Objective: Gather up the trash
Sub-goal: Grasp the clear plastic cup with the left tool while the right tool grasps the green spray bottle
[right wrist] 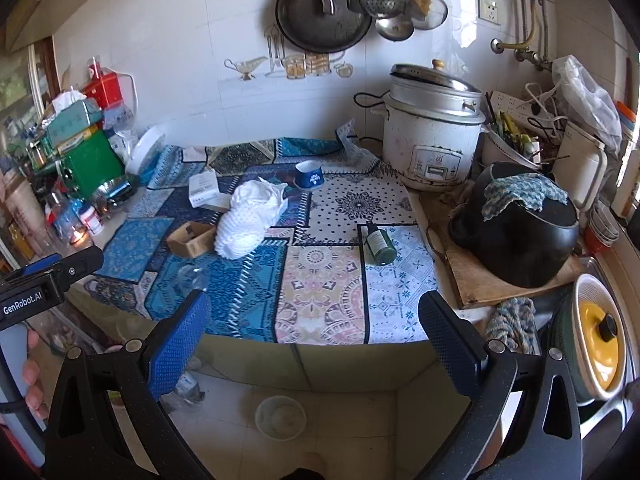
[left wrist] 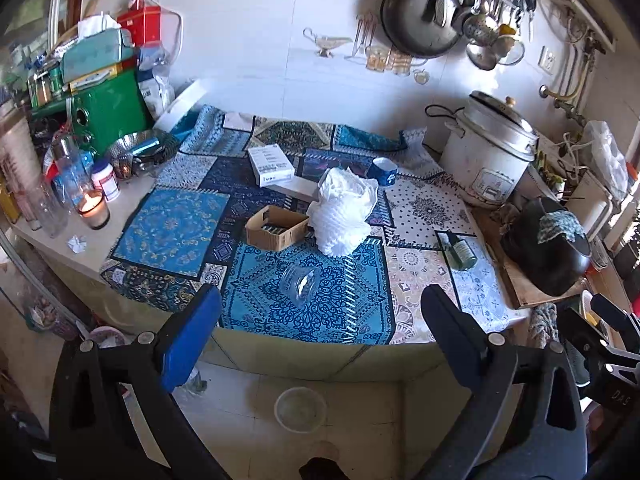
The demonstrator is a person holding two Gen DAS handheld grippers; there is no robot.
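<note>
your left gripper (left wrist: 320,316) and right gripper (right wrist: 314,312) both gape empty. on the counter (right wrist: 248,354): one white bag (left wrist: 344,212) at 12 o'clock, one cardboard box (left wrist: 276,227) at 11, one green bottle (right wrist: 379,245) at 1.

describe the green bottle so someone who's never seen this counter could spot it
Start at the white rice cooker by the back wall, then come forward over the patterned cloth toward the counter's front edge. The green bottle lies there on its side on a pale patch, the only dark green glass thing on the cloth.
</note>
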